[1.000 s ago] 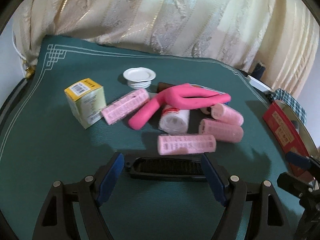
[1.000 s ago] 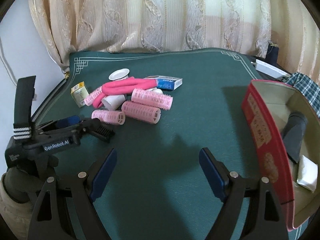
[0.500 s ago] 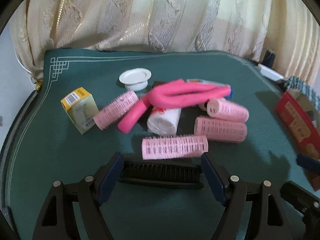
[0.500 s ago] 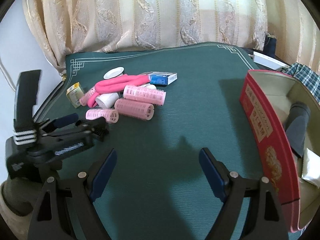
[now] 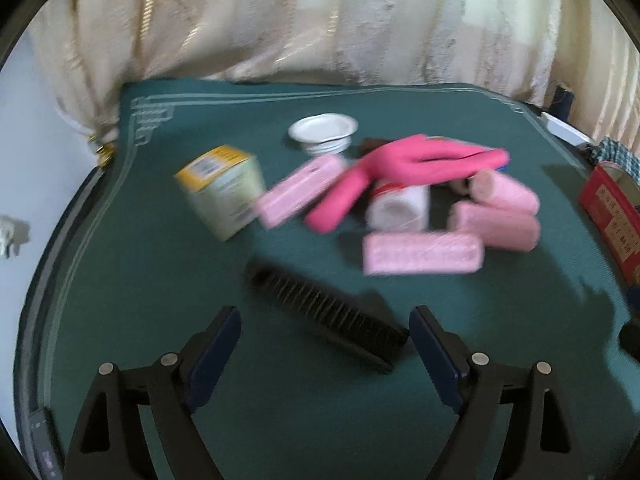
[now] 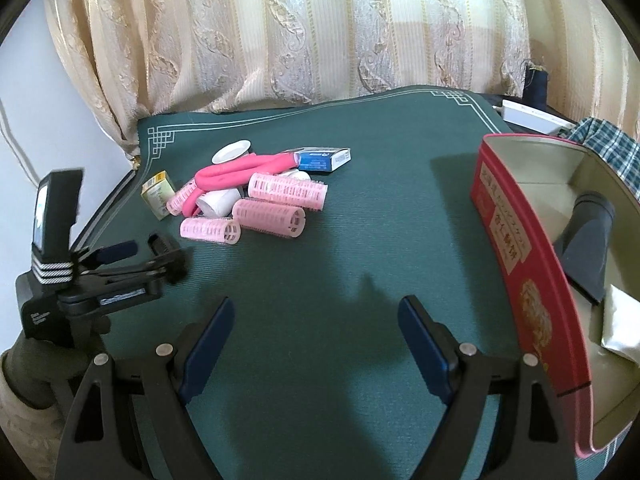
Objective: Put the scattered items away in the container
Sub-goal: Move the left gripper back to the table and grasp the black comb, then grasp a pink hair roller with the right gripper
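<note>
Left wrist view, blurred: left gripper (image 5: 325, 332) with jaws wide and holding nothing, poised over a black comb (image 5: 326, 318) lying slantwise on the green tabletop (image 5: 140, 280); its near end seems to sit just inside the right jaw, though blur forbids certainty. Beyond it, a cluster: pink hair rollers (image 5: 422, 254), bent pink foam rod (image 5: 400, 168), white roll (image 5: 398, 210), yellow-topped box (image 5: 222, 190), white dish (image 5: 323, 132). Right wrist view: right gripper (image 6: 316, 338) with jaws wide and empty, over bare cloth; red tin (image 6: 520, 264), the container, at far right, already holding a dark grey piece (image 6: 588, 236). Step in hand, by judgement: picking up the comb. Next move calls for squaring the jaws across its narrow body, closing, then carrying it right to the tin.
</note>
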